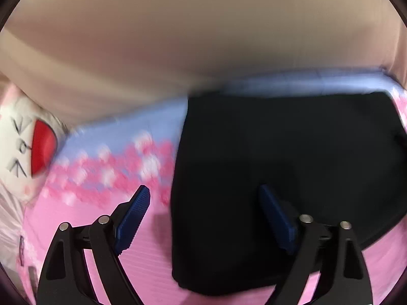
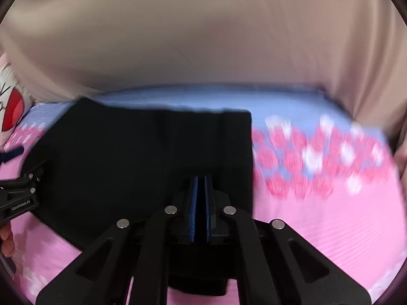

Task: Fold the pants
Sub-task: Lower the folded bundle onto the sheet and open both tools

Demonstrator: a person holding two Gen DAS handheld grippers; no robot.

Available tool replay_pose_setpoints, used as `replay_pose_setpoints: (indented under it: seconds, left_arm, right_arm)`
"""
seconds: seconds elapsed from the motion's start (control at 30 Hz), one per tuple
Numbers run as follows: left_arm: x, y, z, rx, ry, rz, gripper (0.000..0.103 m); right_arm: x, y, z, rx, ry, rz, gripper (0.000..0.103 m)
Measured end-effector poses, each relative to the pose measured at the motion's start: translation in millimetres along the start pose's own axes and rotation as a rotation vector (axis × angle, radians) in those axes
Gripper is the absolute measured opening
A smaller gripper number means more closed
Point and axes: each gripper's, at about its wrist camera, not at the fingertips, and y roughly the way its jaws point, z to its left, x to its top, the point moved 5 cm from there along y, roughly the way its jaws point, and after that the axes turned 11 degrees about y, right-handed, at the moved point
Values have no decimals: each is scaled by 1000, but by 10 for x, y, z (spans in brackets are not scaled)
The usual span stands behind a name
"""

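Observation:
Black pants (image 1: 292, 167) lie folded into a rough rectangle on a pink and blue flowered bedspread (image 1: 106, 167). In the left wrist view my left gripper (image 1: 203, 195) is open, its blue pads (image 1: 134, 216) spread wide, hovering over the left edge of the pants with nothing between them. In the right wrist view the pants (image 2: 140, 157) fill the left middle. My right gripper (image 2: 201, 185) has its blue pads pressed close together above the pants' near right part; whether any cloth is pinched cannot be told. The left gripper's body (image 2: 17, 198) shows at the left edge.
A beige curtain or wall (image 1: 203, 30) rises behind the bed. A white plush with a red mouth (image 1: 28, 150) lies at the left, also in the right wrist view (image 2: 10, 106). Pink bedspread (image 2: 330, 228) stretches right of the pants.

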Motion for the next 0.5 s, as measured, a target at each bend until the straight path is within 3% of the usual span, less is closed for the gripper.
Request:
replay_pose_setpoints:
  seconds: [0.03,0.1,0.23,0.37,0.5]
  left_arm:
    - [-63,30,78,-57,-56,-39,89]
    - [-64,-23,150,-87,-79,-29,88]
    - [121,-55,159,-23,-53,-36,87]
    - [82,100,121,-18,-47,-13,90]
    - [24,36,135,-14,-38,-31,91]
  right_arm:
    - [8,-17,-28,22,11,-2,2]
    - [113,-131,2,51,48,14,5]
    - [436,-173,267,84,10,-30,6]
    - [475,463,-22,-49,53,69,0]
    - [526,305,-207,76,211,58,2]
